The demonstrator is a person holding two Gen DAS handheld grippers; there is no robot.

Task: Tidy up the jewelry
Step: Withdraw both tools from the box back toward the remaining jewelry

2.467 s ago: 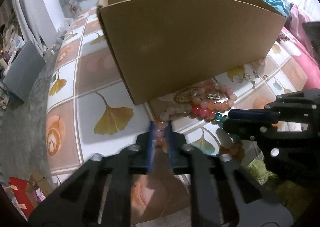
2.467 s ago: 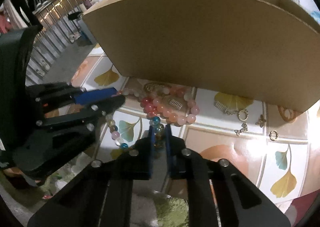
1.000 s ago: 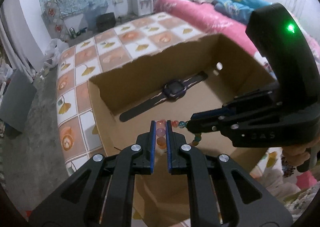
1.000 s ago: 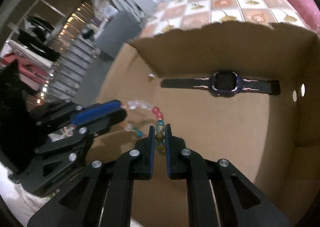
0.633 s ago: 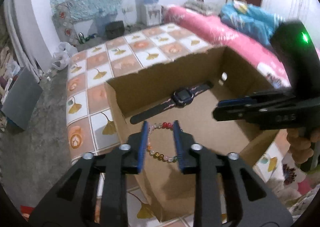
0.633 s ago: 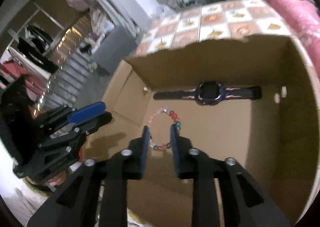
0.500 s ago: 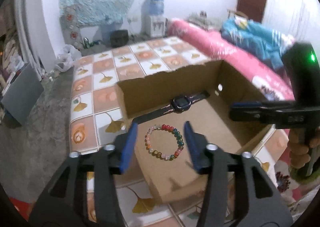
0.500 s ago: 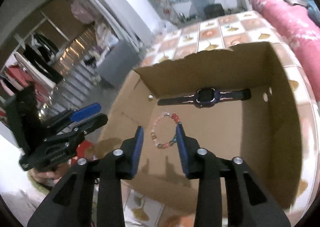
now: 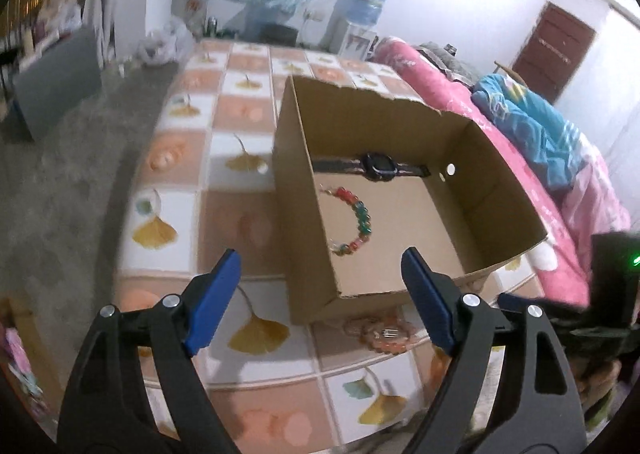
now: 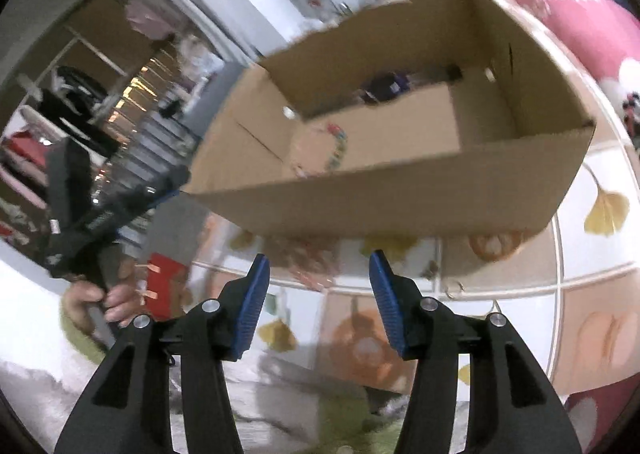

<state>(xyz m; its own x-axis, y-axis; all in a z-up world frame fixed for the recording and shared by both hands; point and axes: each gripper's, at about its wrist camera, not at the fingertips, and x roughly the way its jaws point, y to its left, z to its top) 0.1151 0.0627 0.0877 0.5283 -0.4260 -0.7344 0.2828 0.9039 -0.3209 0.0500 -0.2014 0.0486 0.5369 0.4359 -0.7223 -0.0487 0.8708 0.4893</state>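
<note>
An open cardboard box (image 9: 300, 222) stands on the tiled mat. Inside it lie a multicoloured bead bracelet (image 9: 356, 220) and a dark wristwatch (image 9: 378, 167). The box (image 10: 400, 198), bracelet (image 10: 338, 152) and watch (image 10: 386, 88) also show, blurred, in the right wrist view. My left gripper (image 9: 320, 274) is open and empty, in front of and above the box's near corner. My right gripper (image 10: 318, 268) is open and empty, in front of the box's near wall. A pile of pink bead bracelets (image 9: 380, 332) lies on the mat just before the box.
The ginkgo-leaf tiled mat (image 9: 240, 126) surrounds the box. A pink bed (image 9: 460, 94) with a blue blanket lies to the right. Small rings and charms (image 10: 456, 288) lie on the mat near the box. The left gripper body (image 10: 100, 214) shows in the right wrist view.
Both grippers carried the bead bracelet over the box, opened and dropped it inside beside the watch. Both have since drawn back and down outside the box, jaws wide.
</note>
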